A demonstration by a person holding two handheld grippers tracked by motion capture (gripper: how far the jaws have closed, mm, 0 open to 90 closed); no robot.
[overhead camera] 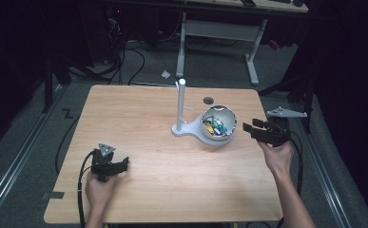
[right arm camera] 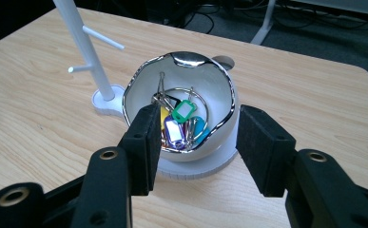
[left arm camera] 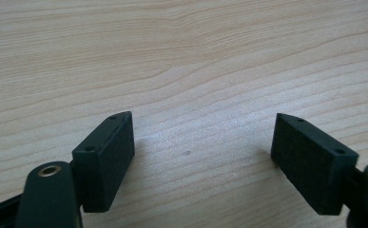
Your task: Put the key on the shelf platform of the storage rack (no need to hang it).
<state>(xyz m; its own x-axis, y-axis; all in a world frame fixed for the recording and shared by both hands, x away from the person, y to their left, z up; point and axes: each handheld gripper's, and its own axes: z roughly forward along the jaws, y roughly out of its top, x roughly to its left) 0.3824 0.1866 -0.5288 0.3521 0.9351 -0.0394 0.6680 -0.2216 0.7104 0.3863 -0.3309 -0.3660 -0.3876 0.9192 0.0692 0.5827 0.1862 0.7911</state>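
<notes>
- Key tags (right arm camera: 184,124) on metal rings lie heaped in the white bowl (overhead camera: 229,124), green, purple, blue and yellow ones tangled together; the bowl sits on the round base of the white stand (overhead camera: 180,107), right of the worktop's (overhead camera: 148,118) middle.
- My right gripper (overhead camera: 249,128) hangs just beside the bowl on its right, jaws apart and holding nothing; in the right gripper view (right arm camera: 196,147) the jaws frame the bowl's near rim without touching it.
- My left gripper (overhead camera: 120,164) rests low at the near left of the worktop, well apart from the bowl, jaws wide apart over bare wood (left arm camera: 200,142) and gripping nothing.
- Both pegs (right arm camera: 103,38) on the stand's post are bare, so I judge the work barely begun: no tag has left the bowl.
- What is left, as I read it: reach into the bowl, pinch one ring or tag free of the tangle, lift it out and hang it on a peg.
- The rings look interlaced, so one may drag others along.
</notes>
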